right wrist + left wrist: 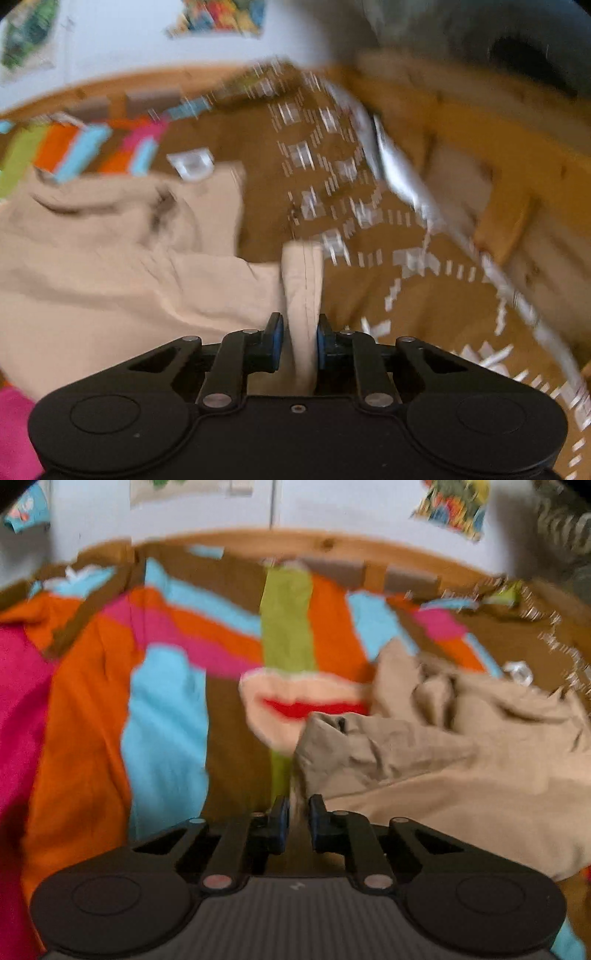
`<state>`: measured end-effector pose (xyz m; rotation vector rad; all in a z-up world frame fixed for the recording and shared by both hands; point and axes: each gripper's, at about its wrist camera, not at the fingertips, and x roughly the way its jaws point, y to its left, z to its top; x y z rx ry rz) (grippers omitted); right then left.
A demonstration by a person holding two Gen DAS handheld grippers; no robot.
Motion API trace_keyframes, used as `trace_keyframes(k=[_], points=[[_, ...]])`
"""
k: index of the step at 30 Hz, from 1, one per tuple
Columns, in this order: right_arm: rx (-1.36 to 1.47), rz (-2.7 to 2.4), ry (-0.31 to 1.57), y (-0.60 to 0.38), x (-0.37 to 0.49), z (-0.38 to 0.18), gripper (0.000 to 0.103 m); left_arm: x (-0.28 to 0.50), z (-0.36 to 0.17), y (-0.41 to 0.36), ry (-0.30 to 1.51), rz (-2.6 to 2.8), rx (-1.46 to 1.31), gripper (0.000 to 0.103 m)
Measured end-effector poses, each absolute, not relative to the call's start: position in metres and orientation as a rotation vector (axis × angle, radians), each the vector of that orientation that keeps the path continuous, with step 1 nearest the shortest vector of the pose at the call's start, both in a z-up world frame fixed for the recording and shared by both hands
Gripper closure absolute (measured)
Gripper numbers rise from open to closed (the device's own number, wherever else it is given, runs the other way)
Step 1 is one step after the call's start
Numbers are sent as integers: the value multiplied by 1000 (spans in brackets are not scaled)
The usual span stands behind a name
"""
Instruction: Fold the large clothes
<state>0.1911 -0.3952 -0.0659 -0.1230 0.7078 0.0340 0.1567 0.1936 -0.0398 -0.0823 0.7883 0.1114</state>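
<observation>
the big tan cloth [461, 746] lies crumpled on a bed cover with bright stripes [166, 709]. the right gripper [300, 341] pinches a fold of the tan cloth tight. the left gripper [296, 821] is nearly closed with a bit of tan cloth edge between its fingers. behind is a wooden bed frame [280, 541].

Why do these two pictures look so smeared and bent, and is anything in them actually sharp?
Left wrist view: the striped bedspread and beige garment are motion-blurred, the wooden bed frame bows from fisheye distortion, and only the left gripper is crisp. Right wrist view: heavier streaking at right; the right gripper stays sharp, pinching a beige fold.
</observation>
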Motion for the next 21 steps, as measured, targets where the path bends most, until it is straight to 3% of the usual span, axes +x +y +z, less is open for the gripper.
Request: trace_keyframes(k=[2, 4, 6, 8, 10, 14, 21], points=[[-167, 31, 680, -388, 189, -75, 82, 159, -48, 198, 813, 124, -92, 69], [-234, 25, 660, -379, 185, -78, 75, 156, -44, 203, 806, 132, -122, 65], [-285, 19, 636, -371, 179, -73, 61, 148, -33, 203, 774, 161, -125, 52], [-337, 5, 568, -359, 168, -64, 35, 134, -18, 197, 694, 204, -100, 22], [-393, -4, 474, -345, 154, -53, 22, 119, -4, 187, 596, 225, -84, 20], [-407, 111, 379, -307, 146, -40, 21, 112, 10, 152, 470, 77, -75, 20], [-378, 421, 469, -221, 172, -65, 22, 166, -40, 88, 693, -157, -41, 25]])
